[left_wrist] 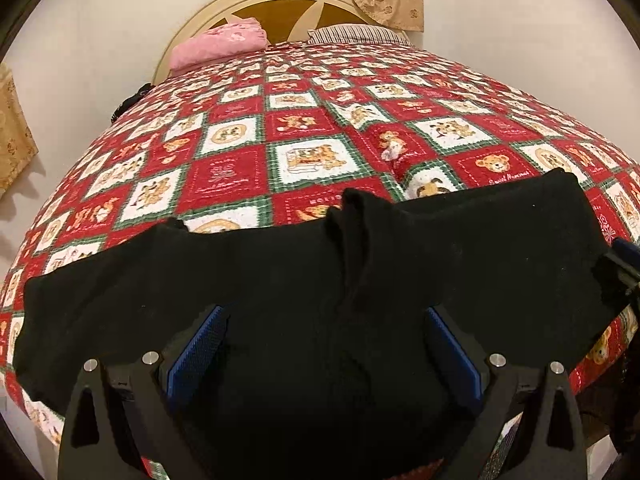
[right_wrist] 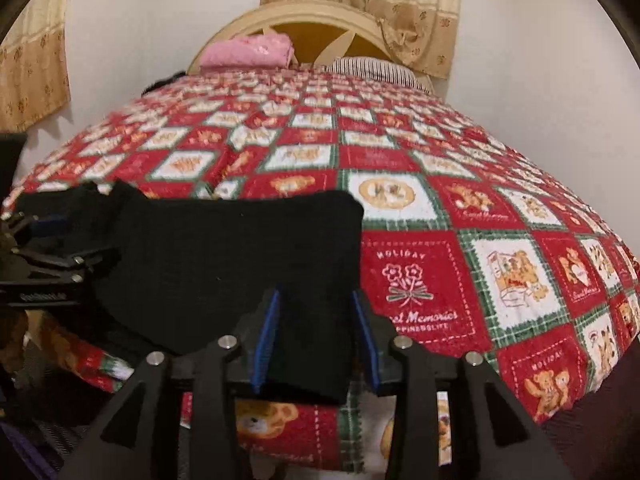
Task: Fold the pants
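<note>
Black pants [left_wrist: 280, 280] lie across the near edge of the bed, spread left to right, with a bunched ridge [left_wrist: 356, 232] in the middle. My left gripper [left_wrist: 324, 344] is open, its blue pads [left_wrist: 200, 344] wide apart with the black cloth between and over them. In the right wrist view the pants [right_wrist: 224, 248] end at a corner near the middle. My right gripper [right_wrist: 316, 332] stands partly open, its blue pads [right_wrist: 267, 332] either side of the pants' near edge, which hangs between them. The left gripper shows at that view's left edge [right_wrist: 48, 256].
The bed carries a red, white and green teddy-bear quilt [left_wrist: 320, 128], also in the right wrist view [right_wrist: 460, 240]. A pink folded cloth [left_wrist: 218, 46] and a striped pillow [left_wrist: 360, 34] lie by the headboard. White walls and curtains stand behind. The bed's front edge is under both grippers.
</note>
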